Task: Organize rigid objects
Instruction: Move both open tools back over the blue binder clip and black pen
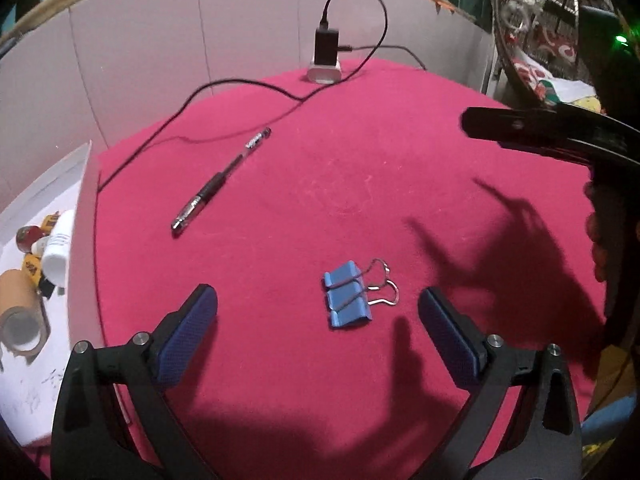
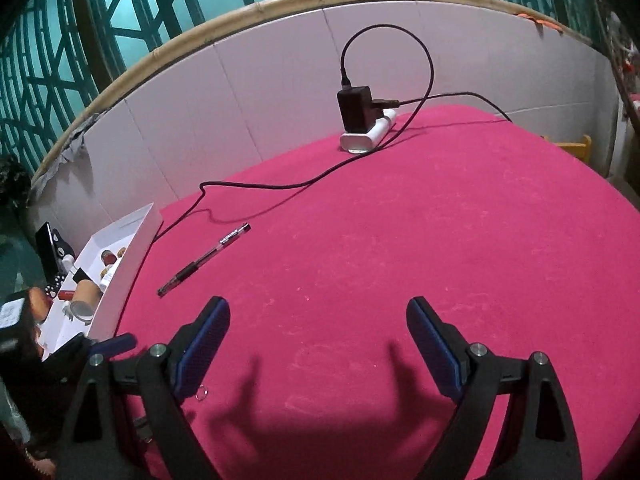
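A blue binder clip [image 1: 346,296] with silver wire handles lies on the red tablecloth [image 1: 360,200]. My left gripper [image 1: 318,294] hovers open around it, and the clip sits between the fingers, nearer the right one, touching neither pad. A black pen [image 1: 220,180] lies further back on the left, also visible as the pen [image 2: 204,260] in the right wrist view. My right gripper [image 2: 318,302] is open over bare cloth with nothing between its fingers. One blue finger [image 2: 116,343] of the left gripper shows at the lower left there.
A white box [image 1: 86,208] at the table's left edge holds tape rolls and several small items. A black charger [image 1: 326,46] on a white power strip [image 2: 366,138] stands at the back, its cable [image 1: 180,112] trailing across the cloth. A black part of the right tool [image 1: 540,132] reaches in from the right.
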`<state>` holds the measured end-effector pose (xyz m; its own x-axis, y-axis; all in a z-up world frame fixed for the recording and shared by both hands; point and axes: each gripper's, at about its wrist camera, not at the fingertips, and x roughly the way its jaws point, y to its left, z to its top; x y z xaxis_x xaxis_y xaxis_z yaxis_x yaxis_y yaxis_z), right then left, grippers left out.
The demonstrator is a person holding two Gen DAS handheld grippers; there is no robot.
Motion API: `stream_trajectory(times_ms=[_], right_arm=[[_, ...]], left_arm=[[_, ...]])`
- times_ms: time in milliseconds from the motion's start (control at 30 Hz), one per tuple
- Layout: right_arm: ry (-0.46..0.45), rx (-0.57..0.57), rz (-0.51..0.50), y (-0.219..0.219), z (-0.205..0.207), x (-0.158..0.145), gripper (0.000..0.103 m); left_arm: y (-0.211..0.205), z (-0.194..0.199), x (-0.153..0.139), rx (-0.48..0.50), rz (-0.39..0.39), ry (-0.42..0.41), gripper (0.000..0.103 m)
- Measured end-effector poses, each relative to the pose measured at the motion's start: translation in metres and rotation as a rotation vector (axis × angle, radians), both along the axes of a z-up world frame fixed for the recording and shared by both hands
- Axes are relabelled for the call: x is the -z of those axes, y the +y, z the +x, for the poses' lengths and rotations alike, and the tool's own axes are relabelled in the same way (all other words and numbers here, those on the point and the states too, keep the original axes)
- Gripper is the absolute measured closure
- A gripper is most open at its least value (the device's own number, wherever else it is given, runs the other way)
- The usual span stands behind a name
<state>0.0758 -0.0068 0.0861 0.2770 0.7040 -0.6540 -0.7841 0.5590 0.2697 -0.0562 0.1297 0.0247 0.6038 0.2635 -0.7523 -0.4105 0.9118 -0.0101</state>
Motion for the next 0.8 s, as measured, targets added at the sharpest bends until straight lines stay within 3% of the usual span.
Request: stream_trajectory(times_ms=[233, 367, 533, 633, 667, 800], right_arm=[[0.048, 0.005, -0.013, 0.001, 0.005, 0.019, 0.013], [0.067, -0.002, -0.026, 0.002, 0.003, 0.023, 0.013], [0.068, -0.007, -0.036, 0.005, 0.002, 0.025, 0.013], [0.086, -0.007, -0.040, 0.005, 0.003, 0.028, 0.013], [0.087, -0.004, -0.039, 0.005, 0.004, 0.028, 0.013], [0.082, 0.008, -0.040, 0.004, 0.004, 0.027, 0.013]], left_arm=[[-0.004, 0.014, 0.007, -0.004, 0.039, 0.052, 0.005], [-0.005, 0.016, 0.008, 0.013, 0.042, 0.064, 0.023], [-0.005, 0.017, 0.009, 0.014, 0.032, 0.061, 0.023], [-0.005, 0.015, 0.008, 0.027, 0.009, 0.046, 0.042], [-0.008, 0.014, 0.006, 0.033, 0.015, 0.039, 0.059], [-0.011, 0.011, 0.004, 0.048, 0.020, 0.024, 0.059]])
